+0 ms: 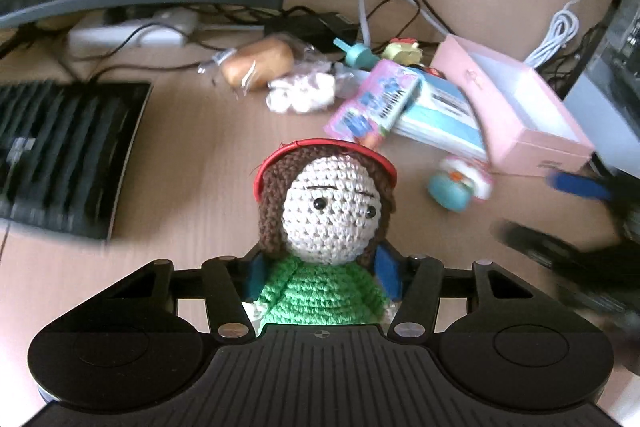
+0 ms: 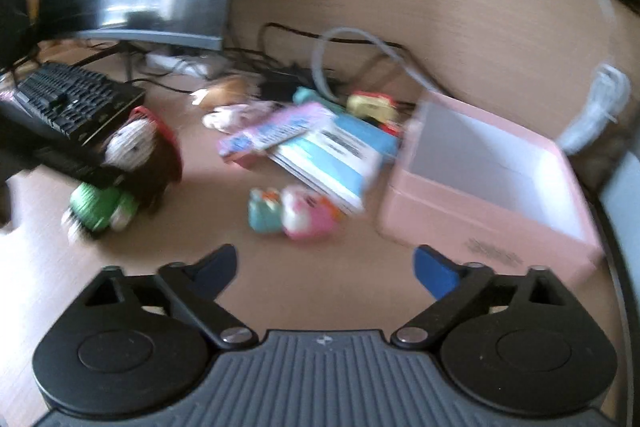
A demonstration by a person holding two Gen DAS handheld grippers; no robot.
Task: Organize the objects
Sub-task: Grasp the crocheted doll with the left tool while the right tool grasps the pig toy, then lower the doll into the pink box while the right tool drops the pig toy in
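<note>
Print on the pink packet point(image 1: 376, 103) and pink box point(image 1: 516, 115) is too blurred to read.

Both black plastic tongs point(image 1: 320, 275) point(image 2: 326, 267) carry blue finger pads point(image 2: 434, 269), silver pivot screws, round side discs and a ribbed grey base.

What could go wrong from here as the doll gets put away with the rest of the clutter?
The left gripper pinches the crochet doll only at its soft green body, so the heavy head may tip or slip out. The path to the pink box crosses a small round toy, which might get knocked.
</note>
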